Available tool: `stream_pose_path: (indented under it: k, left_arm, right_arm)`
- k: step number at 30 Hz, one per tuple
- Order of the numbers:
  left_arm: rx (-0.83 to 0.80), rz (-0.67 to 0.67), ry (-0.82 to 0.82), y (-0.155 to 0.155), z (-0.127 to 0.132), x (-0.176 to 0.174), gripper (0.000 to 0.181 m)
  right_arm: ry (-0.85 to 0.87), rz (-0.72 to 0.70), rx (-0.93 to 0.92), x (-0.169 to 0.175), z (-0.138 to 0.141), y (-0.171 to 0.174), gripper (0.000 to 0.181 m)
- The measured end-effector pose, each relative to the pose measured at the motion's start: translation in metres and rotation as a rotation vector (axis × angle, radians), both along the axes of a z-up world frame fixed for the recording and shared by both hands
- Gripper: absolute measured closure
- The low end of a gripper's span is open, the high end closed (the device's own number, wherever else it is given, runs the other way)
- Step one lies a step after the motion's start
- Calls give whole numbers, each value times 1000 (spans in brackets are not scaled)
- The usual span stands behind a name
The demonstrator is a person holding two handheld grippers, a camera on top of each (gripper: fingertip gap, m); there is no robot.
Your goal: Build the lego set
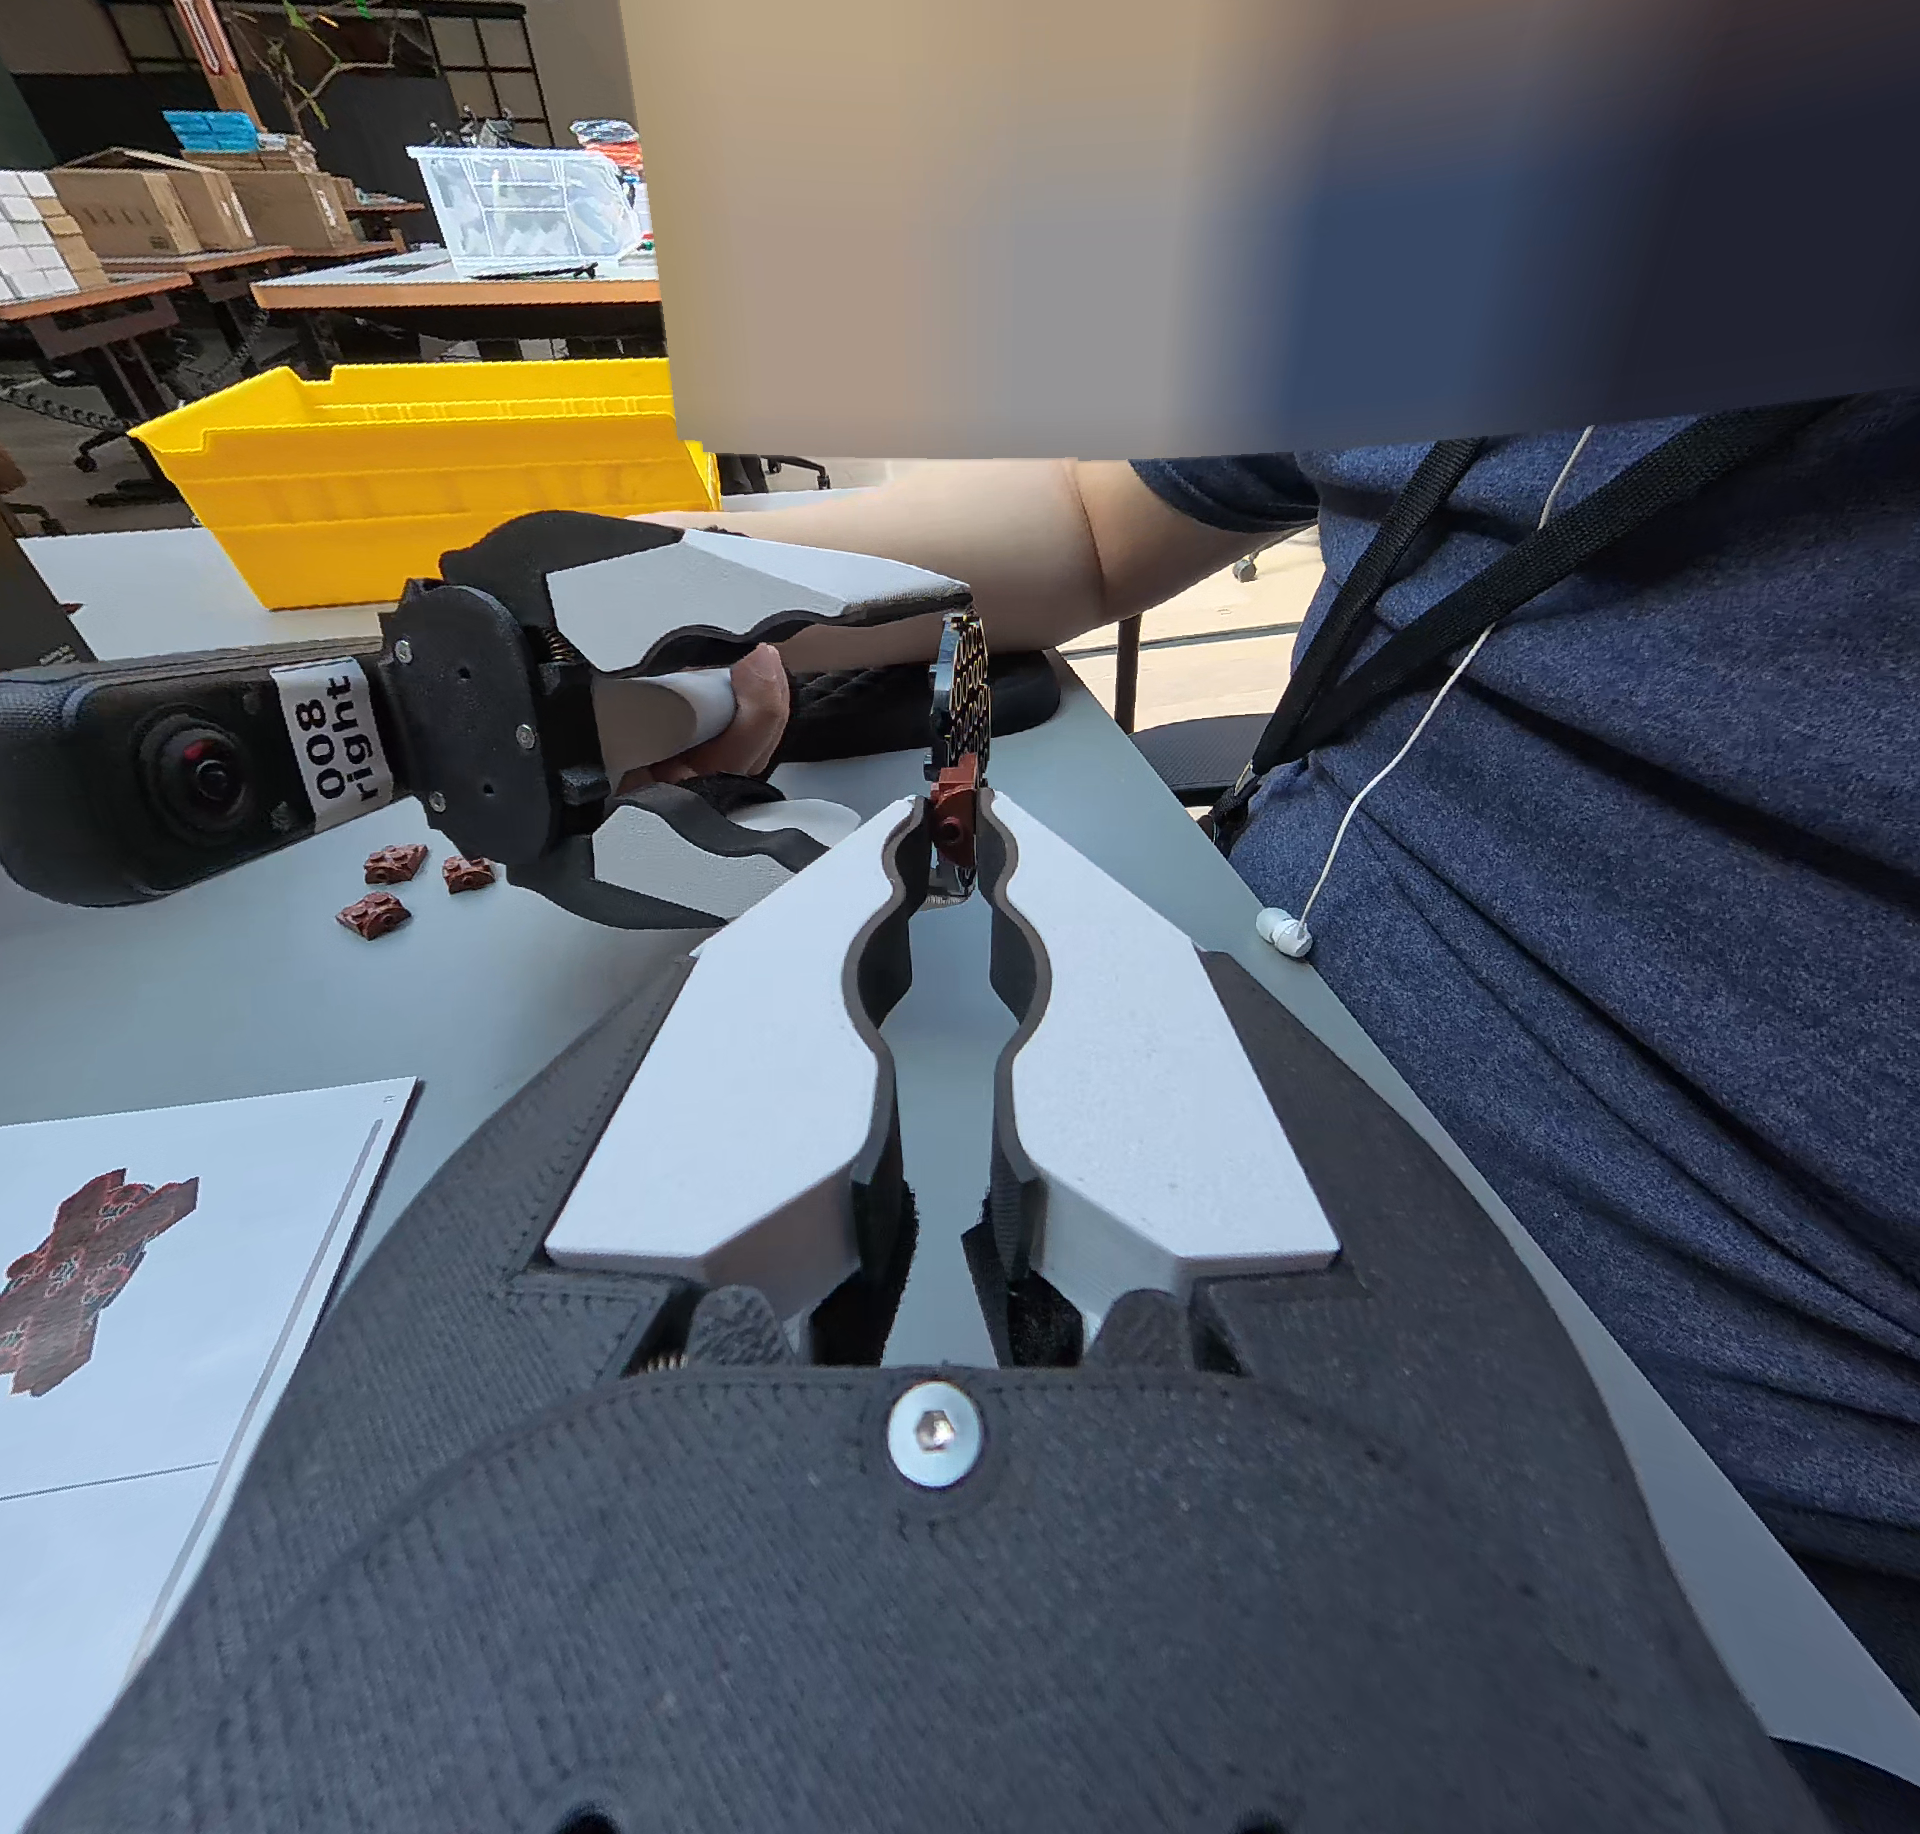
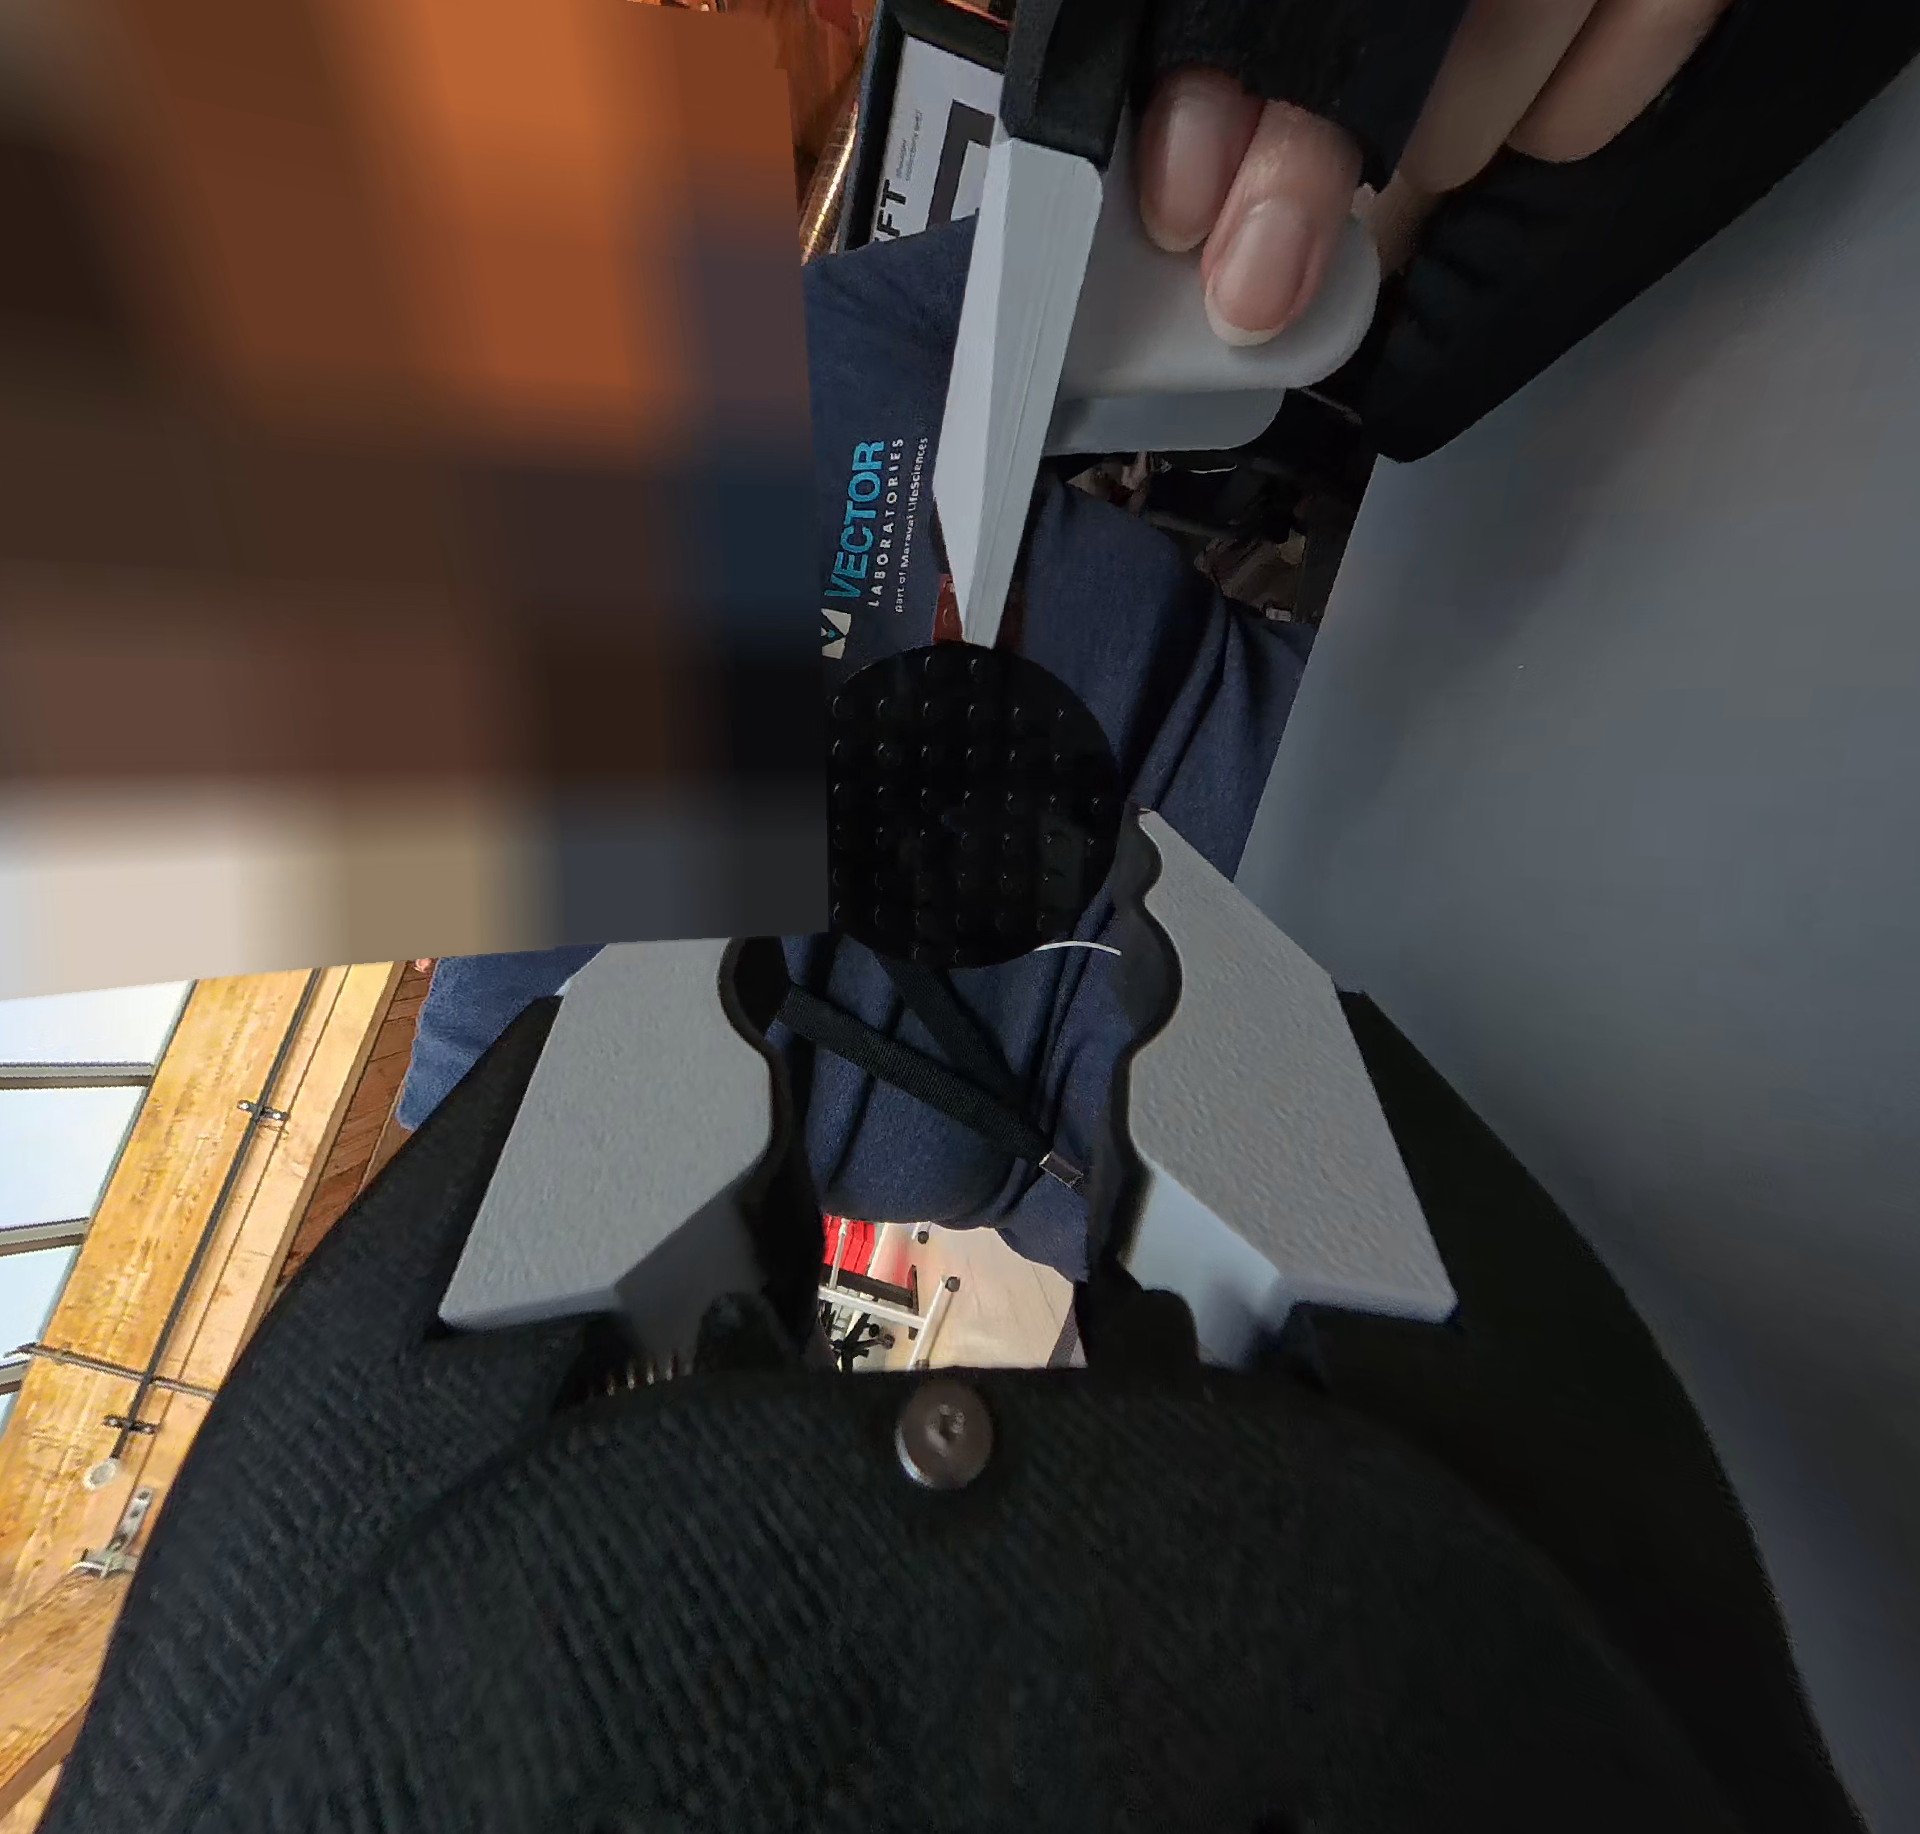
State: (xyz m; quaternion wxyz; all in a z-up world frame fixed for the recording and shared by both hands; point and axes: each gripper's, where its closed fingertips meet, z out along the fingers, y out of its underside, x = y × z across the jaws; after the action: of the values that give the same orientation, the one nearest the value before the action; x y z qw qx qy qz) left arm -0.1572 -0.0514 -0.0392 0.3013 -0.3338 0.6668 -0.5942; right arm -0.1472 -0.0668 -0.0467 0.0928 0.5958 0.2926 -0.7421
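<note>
**Round studded plate pinched between 2 hand-held grippers**

The black round plate (image 1: 966, 688) is standing on edge above the table (image 1: 312, 995), with a small brown brick (image 1: 951, 823) sitting at its lower rim. The left hand-held gripper (image 1: 954, 849) is pinching shut on that brick and the plate's lower edge. The right hand-held gripper (image 2: 935, 901) is spanning the plate with its jaws wide apart, its upper finger (image 1: 748, 589) touching the plate's top edge; whether it is actually clamping cannot be told. 3 loose brown pieces (image 1: 416, 885) are lying on the table near an instruction sheet (image 1: 156, 1296). A yellow bin (image 1: 416, 475) is sitting behind. The right hand-held gripper is carrying a white label (image 1: 332, 735) with print, and the person's blue shirt (image 2: 883, 382) is bearing a printed logo.
</note>
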Motion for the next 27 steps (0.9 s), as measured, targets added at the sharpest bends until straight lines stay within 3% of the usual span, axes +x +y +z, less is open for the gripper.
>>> stream_pose_path:
  k: [7, 14, 18, 23, 27]
  left_arm:
    - [55, 18, 3, 0, -4, 0, 176]
    - [263, 113, -27, 6, -6, -3, 176]
    - [451, 191, -43, 11, -8, -5, 176]
    - [781, 302, -138, 12, 0, 3, 175]
    - [865, 340, -203, 11, 9, 11, 176]
  right_arm:
    - [-93, -7, 62, -1, -12, 2, 119]
    - [-353, -143, 506, 15, -24, 18, 119]
    - [-491, -169, 751, 29, -20, 23, 118]
    - [-517, -123, 795, 34, 0, 18, 118]
    - [-575, -62, 830, 34, 5, 15, 118]
